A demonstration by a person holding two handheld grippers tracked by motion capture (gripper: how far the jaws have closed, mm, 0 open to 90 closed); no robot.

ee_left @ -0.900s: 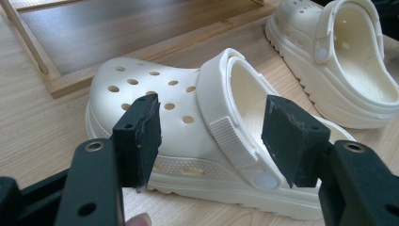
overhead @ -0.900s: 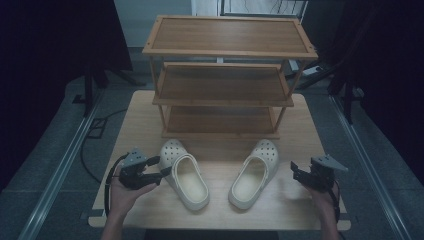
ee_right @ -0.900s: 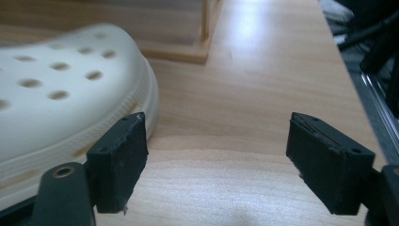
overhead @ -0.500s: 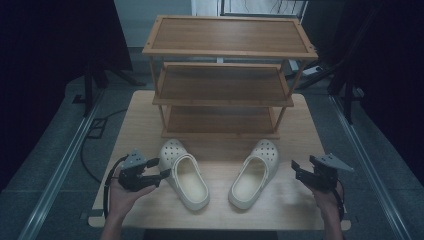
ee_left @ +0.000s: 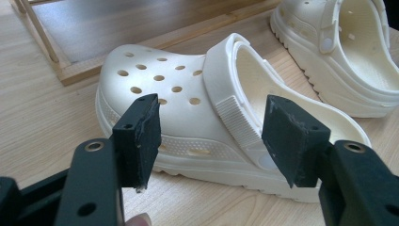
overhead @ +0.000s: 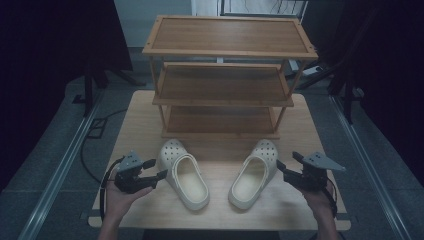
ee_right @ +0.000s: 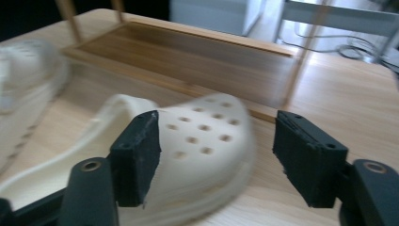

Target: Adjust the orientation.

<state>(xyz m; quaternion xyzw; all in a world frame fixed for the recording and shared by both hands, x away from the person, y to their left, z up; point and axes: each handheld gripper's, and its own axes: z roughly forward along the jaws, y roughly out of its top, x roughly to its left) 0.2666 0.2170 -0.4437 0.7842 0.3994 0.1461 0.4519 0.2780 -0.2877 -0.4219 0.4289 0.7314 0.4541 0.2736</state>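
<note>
**Two cream clogs flanked by open hand-held grippers on the desk**

High view: A pale wooden desk (overhead: pixel 140 125) is seen from above, with a three-tier brown wooden shoe rack (overhead: pixel 227 75) standing at its far half. In front of the rack two cream perforated foam clogs are laid on the desk, toes toward the rack and heels splayed toward each other. The left cream clog (overhead: pixel 184 172) lies just beside the left hand-held gripper (overhead: pixel 154 169), whose two black jaws are pointed at the shoe's outer side and are held apart, with nothing between them. The right cream clog (overhead: pixel 255 171) lies just beside the right hand-held gripper (overhead: pixel 287 165), whose jaws are likewise directed at the shoe's outer side. Each gripper is held in a hand that comes in from the near edge. A black cable (overhead: pixel 102 187) is looped from the left gripper.

Left gripper view: The jaws are spread wide and nothing is clamped. Between and beyond them the left clog (ee_left: pixel 188 94) is seen side-on, resting flat on the desk, its heel strap folded forward over the opening. The other clog (ee_left: pixel 343 52) is seen at the upper right, and the rack's bottom shelf (ee_left: pixel 122 23) lies behind.

Right gripper view: The picture is blurred. The jaws are wide apart and empty. The holed toe of the right clog (ee_right: pixel 202 136) is framed between them, near the rack's bottom shelf (ee_right: pixel 188 56); whether a jaw touches the shoe cannot be told.
</note>
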